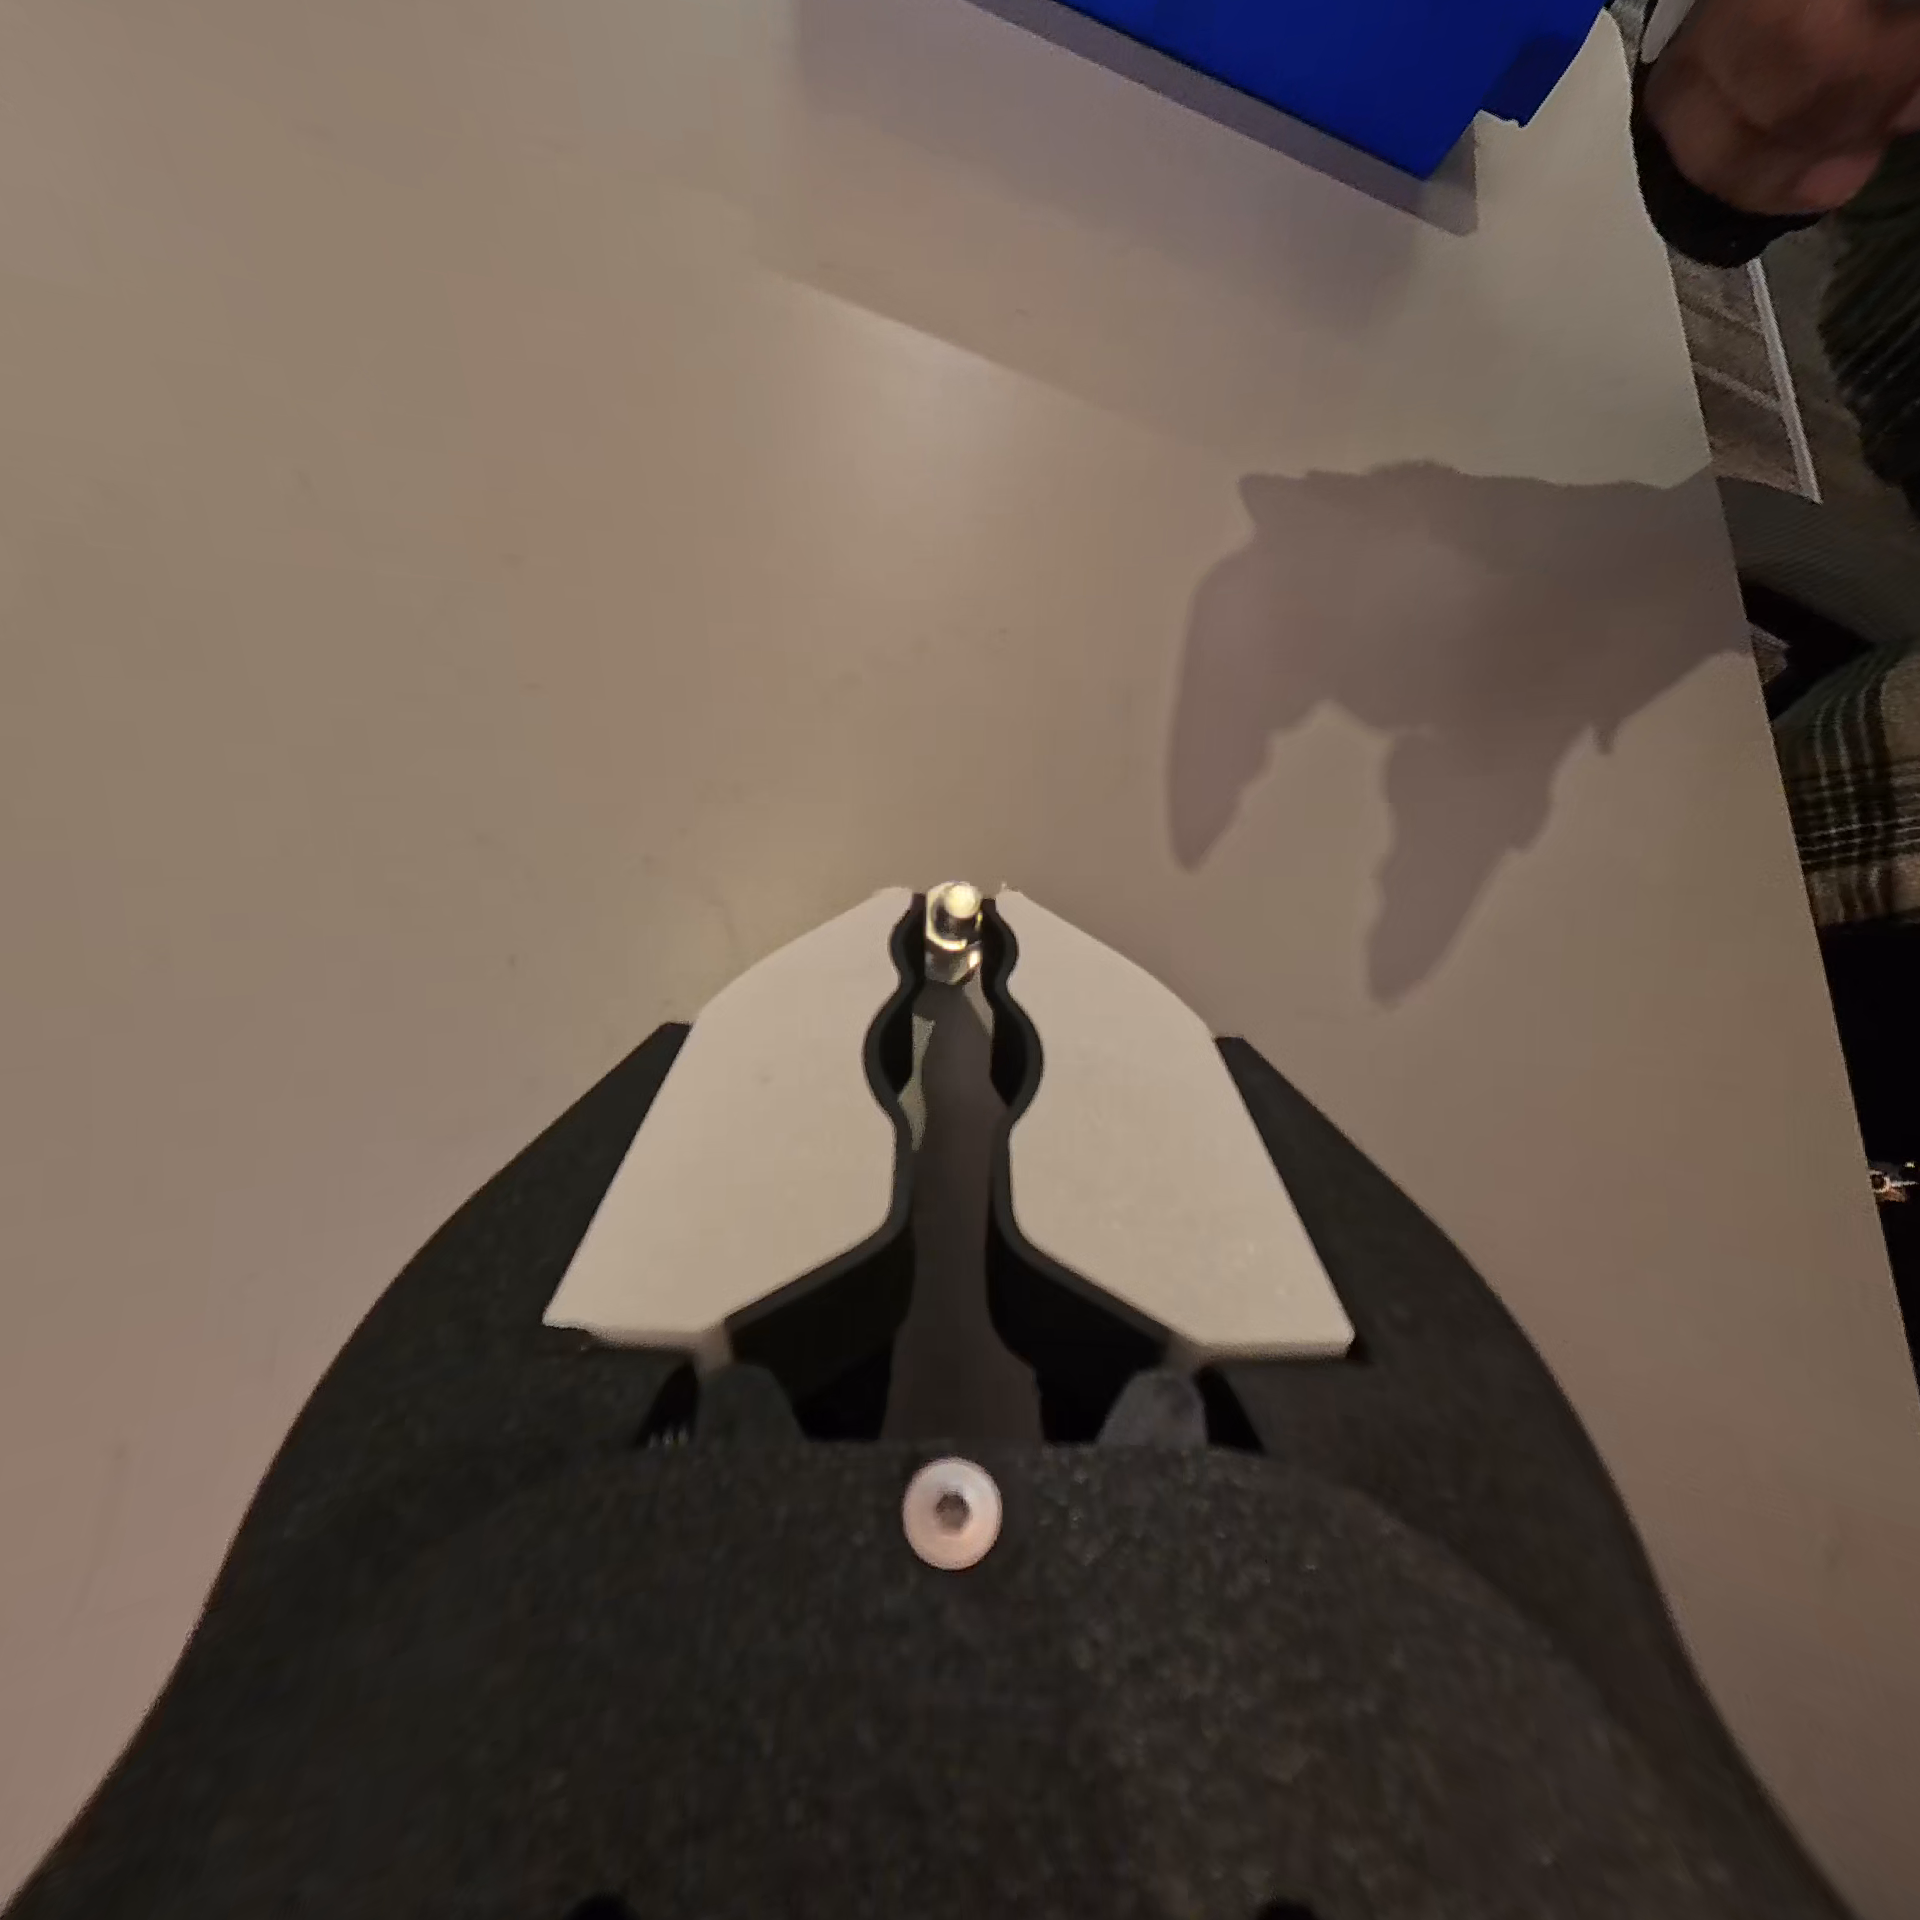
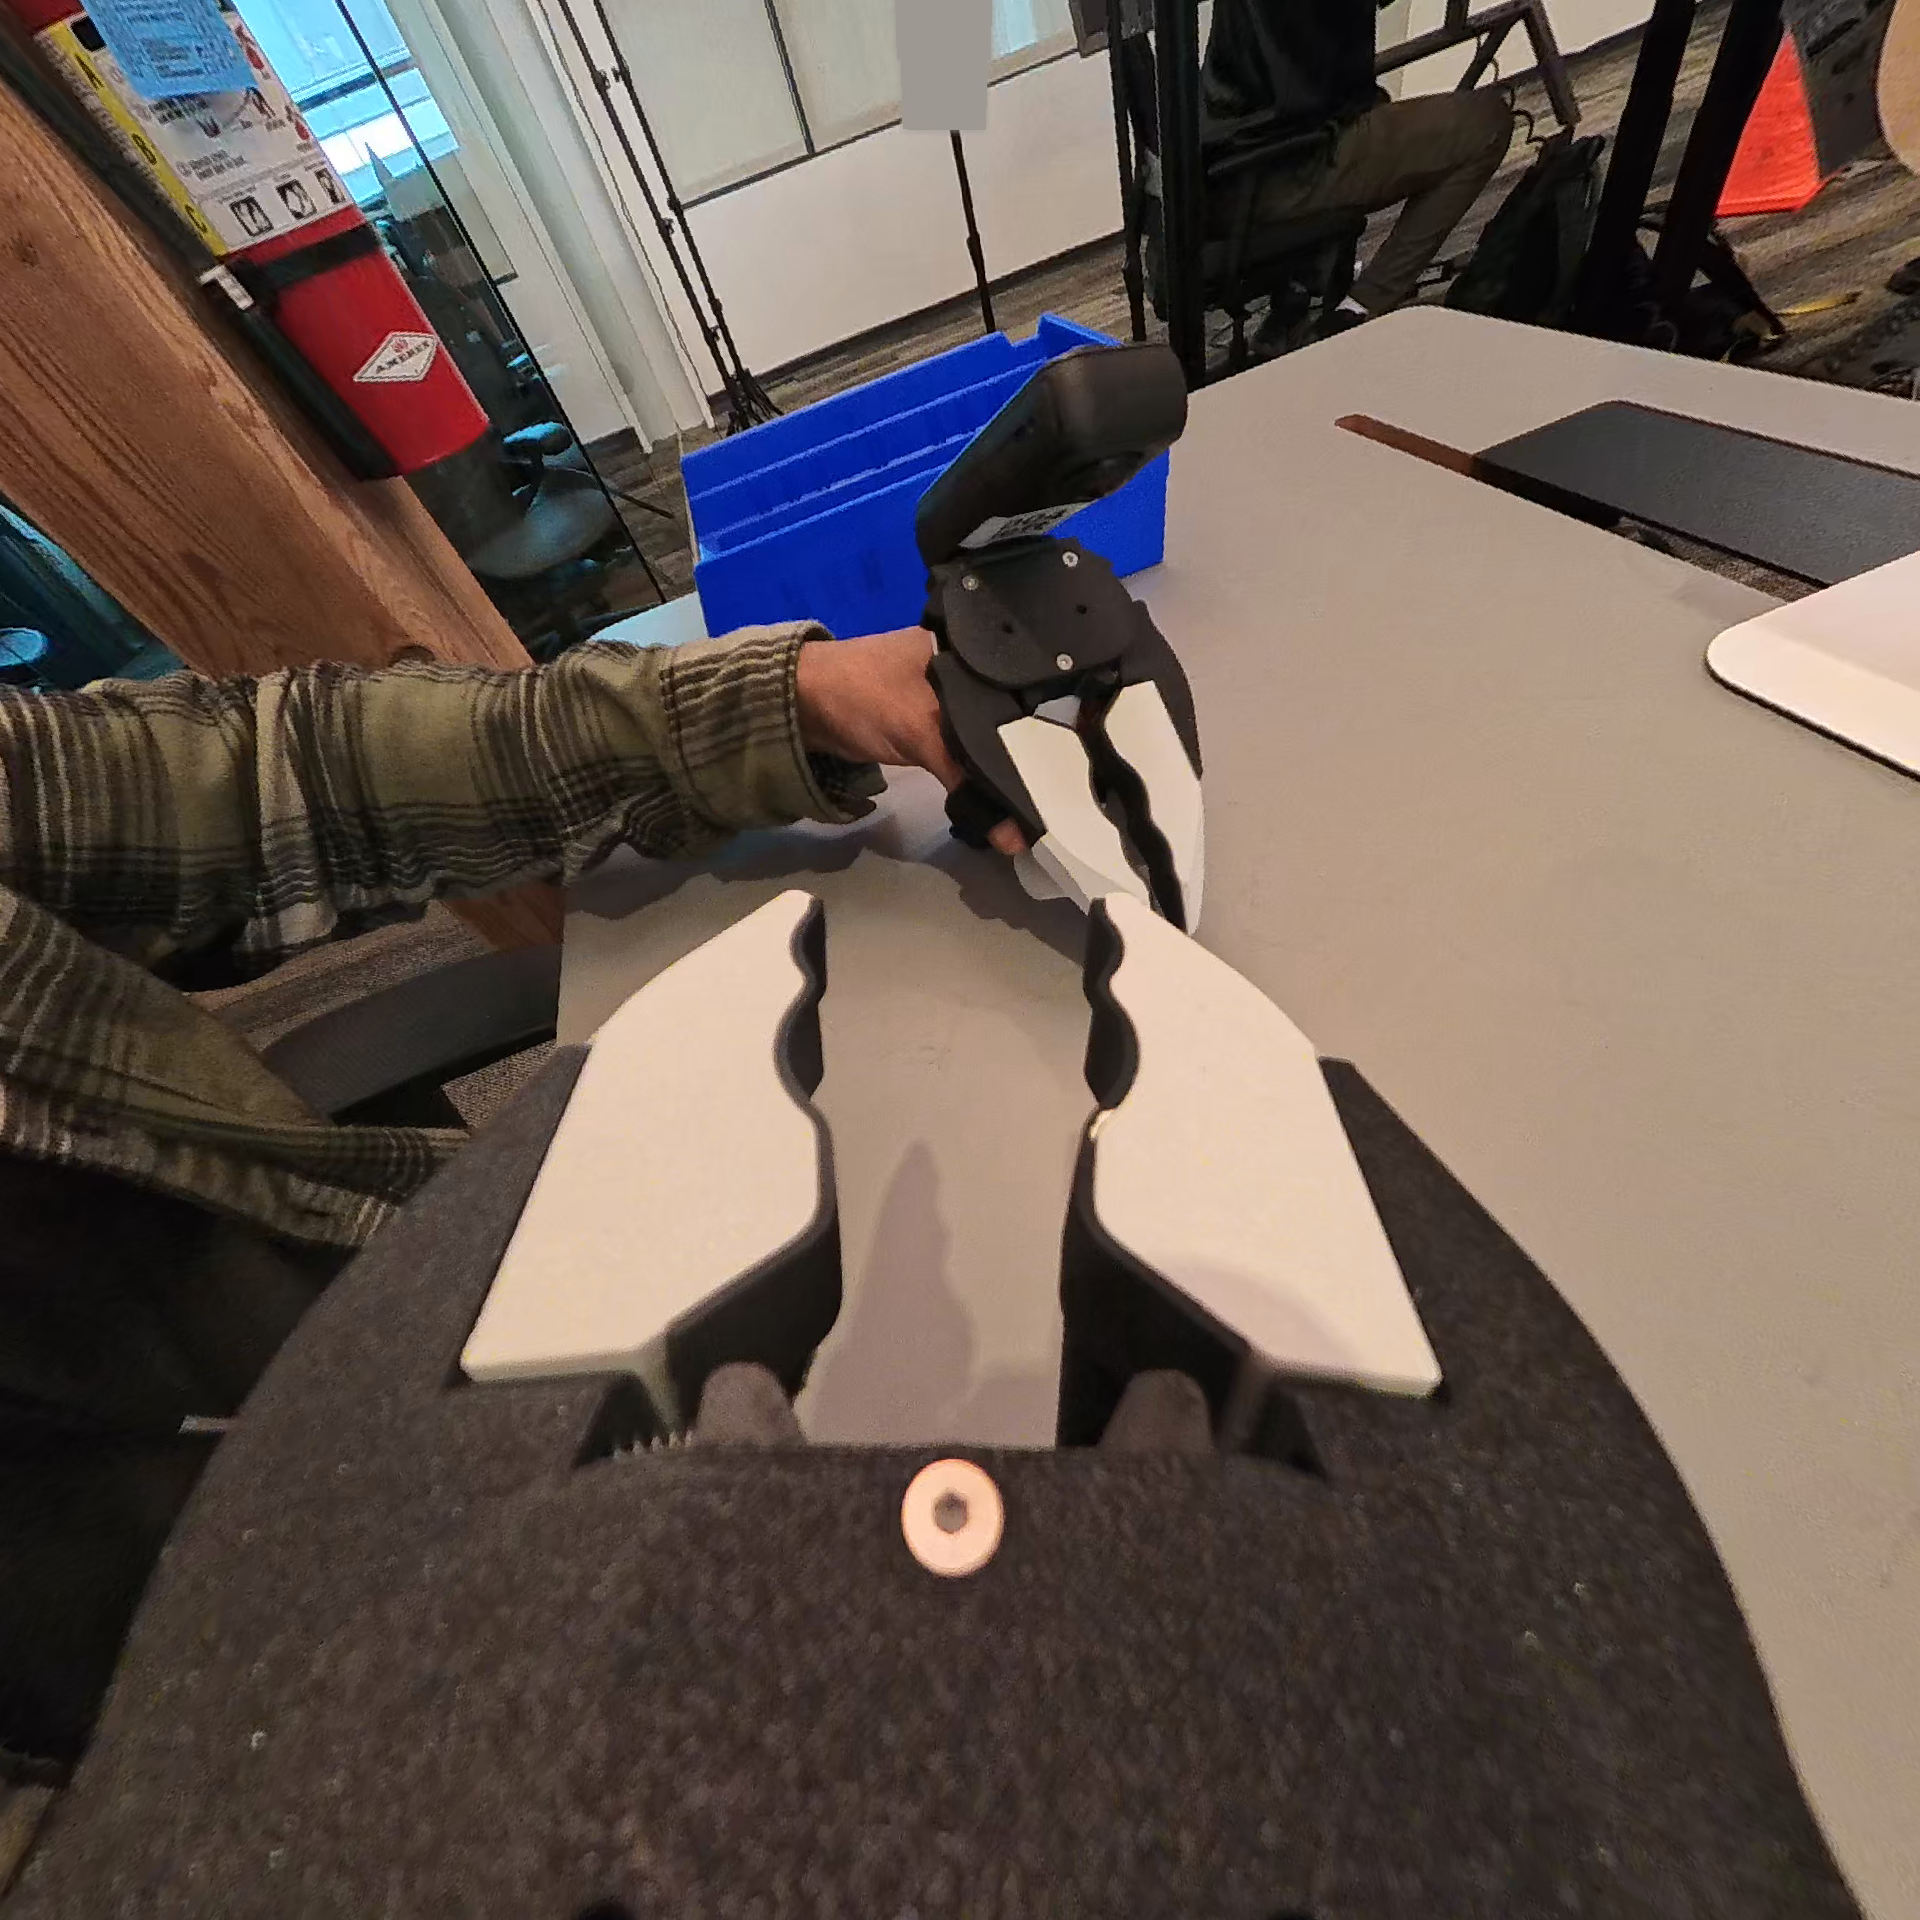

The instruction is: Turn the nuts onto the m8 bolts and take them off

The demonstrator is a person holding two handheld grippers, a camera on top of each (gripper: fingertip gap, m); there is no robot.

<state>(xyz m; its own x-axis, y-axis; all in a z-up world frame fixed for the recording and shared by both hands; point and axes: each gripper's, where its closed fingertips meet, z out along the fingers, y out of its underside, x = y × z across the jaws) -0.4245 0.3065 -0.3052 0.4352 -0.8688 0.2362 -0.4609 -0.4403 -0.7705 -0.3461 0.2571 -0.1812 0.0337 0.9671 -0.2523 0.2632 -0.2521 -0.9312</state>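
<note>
The left gripper, black-bodied with pale grey fingers, has its tongs clamped on a small silver metal bolt with a hexagonal nut on its shank, pinched right at the fingertips above the bare middle of the grey desk. In the right wrist view this same gripper points down toward the desk, gripped by a hand in a green plaid sleeve. The right gripper has its tongs apart, holding nothing, its tips just beside the left gripper's. A blue plastic bin with inner dividers stands at the desk's far edge. A black mat lies toward the far right corner.
</note>
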